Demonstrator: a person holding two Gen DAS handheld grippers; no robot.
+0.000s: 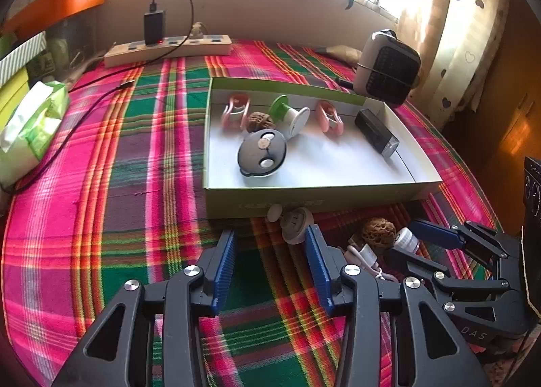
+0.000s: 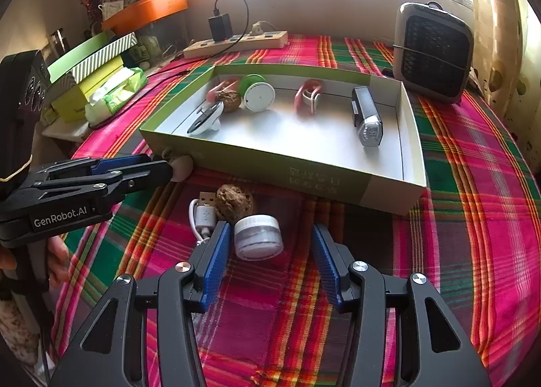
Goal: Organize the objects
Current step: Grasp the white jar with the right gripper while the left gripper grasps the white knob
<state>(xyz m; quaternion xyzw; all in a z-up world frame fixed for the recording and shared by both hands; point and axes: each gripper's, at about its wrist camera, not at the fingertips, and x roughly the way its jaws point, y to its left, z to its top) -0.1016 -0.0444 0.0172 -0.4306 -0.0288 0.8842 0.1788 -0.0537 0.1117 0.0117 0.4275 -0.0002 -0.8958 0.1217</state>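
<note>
We've got both grippers open: the little jar sits loose between our right fingers, the white suction hook just past our left fingers.

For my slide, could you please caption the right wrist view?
Open right gripper straddling small white jar before green box.

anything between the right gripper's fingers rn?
Yes, in the right wrist view: a small white jar on the plaid cloth, close by one blue pad, the other apart. Right gripper open.
</note>
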